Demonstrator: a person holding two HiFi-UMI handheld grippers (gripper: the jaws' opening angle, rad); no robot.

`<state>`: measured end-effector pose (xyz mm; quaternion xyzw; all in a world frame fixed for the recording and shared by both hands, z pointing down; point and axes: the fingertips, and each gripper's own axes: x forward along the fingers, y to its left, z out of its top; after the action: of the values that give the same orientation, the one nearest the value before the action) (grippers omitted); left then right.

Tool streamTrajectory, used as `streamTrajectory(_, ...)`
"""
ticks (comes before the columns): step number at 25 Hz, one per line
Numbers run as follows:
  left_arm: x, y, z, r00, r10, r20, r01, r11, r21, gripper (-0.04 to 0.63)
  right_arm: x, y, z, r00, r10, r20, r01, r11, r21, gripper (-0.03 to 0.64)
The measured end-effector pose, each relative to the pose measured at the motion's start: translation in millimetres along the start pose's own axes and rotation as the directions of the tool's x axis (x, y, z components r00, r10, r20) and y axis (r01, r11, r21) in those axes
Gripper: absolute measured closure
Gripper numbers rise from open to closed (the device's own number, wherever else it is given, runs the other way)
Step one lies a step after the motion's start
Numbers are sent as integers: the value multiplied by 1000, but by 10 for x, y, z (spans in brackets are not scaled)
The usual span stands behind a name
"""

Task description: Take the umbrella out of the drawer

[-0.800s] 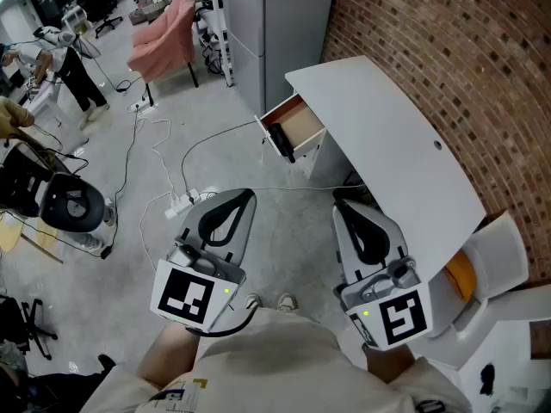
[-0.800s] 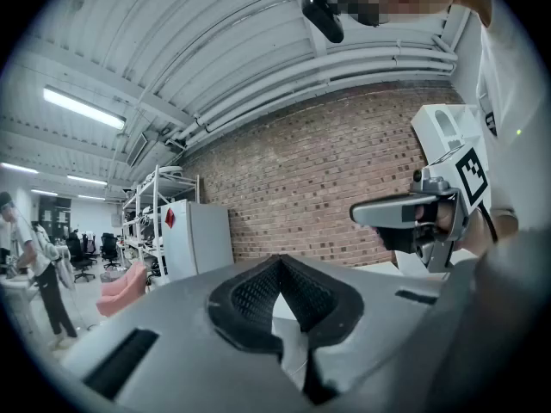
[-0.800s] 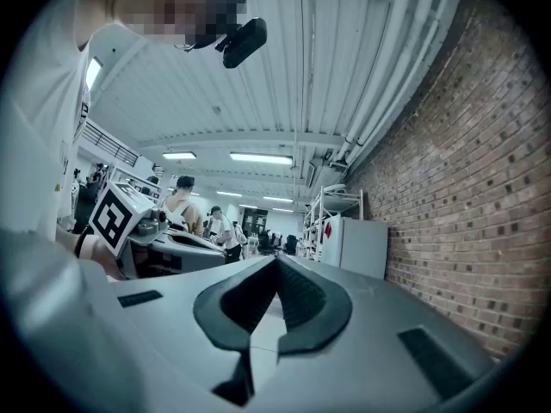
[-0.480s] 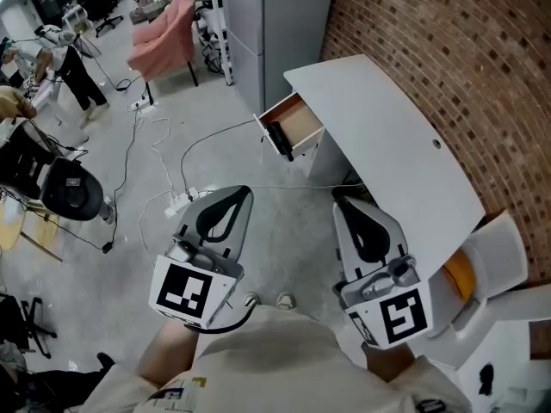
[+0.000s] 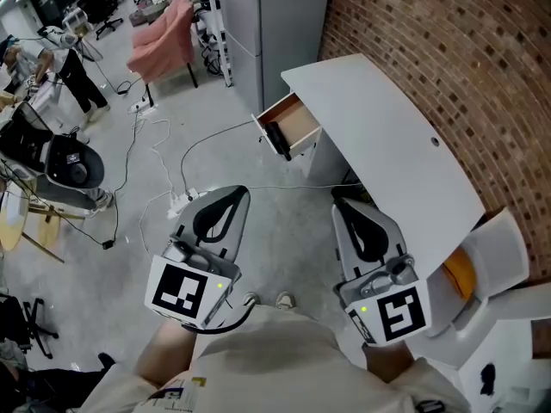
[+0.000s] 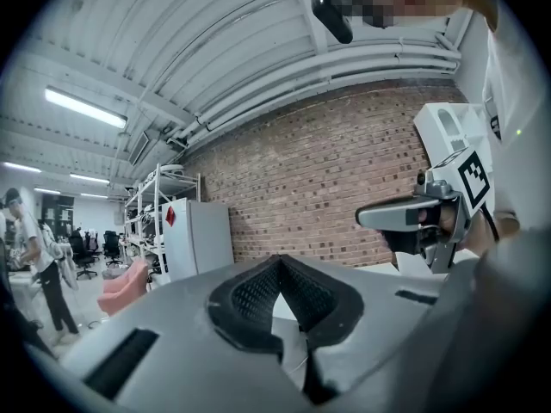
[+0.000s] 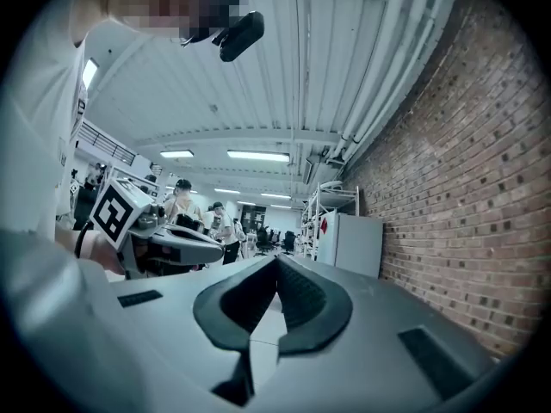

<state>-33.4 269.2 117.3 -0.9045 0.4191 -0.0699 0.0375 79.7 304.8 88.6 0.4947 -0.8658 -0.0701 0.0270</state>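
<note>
In the head view a wooden drawer [image 5: 291, 126] stands pulled out of the white desk [image 5: 387, 136], far ahead of both grippers. A dark shape [image 5: 278, 137] lies at the drawer's front; I cannot tell whether it is the umbrella. My left gripper [image 5: 238, 194] and right gripper [image 5: 343, 203] are held level near my body, side by side over the floor. Each has its jaws shut with nothing between them, as the left gripper [image 6: 277, 261] and right gripper [image 7: 277, 261] show in their own views.
A brick wall [image 5: 465, 50] runs behind the desk. A grey cabinet [image 5: 275, 24] stands beyond the drawer, a pink armchair [image 5: 164, 33] further back. Cables and a power strip [image 5: 179, 201] lie on the floor. A black chair [image 5: 69, 166] and people are at far left.
Both grippers stay shut and nearly still; the left one has drifted slightly to the left. The black chair at the far left has shifted.
</note>
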Motion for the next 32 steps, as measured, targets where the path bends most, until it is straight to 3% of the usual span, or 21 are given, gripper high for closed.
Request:
streamTrajectory(10, -4, -170, 127, 998, 25, 56, -24, 999, -21, 588, -170, -66, -18, 998, 60, 17, -61, 996, 71, 611)
streamTrajectory(14, -43, -216, 86, 998, 50, 24, -50, 999, -19, 588, -237, -88, 5, 997, 68, 27, -70, 995, 69, 611)
streamTrajectory(21, -34, -479, 124, 998, 42, 55, -42, 999, 3, 588, -402, -131, 31, 995, 82, 54, -85, 994, 62, 611)
streamTrajectory(32, -1, -665, 6, 998, 43, 35, -44, 999, 32, 588, -447, -246, -114, 993, 92, 70, -98, 991, 85, 611)
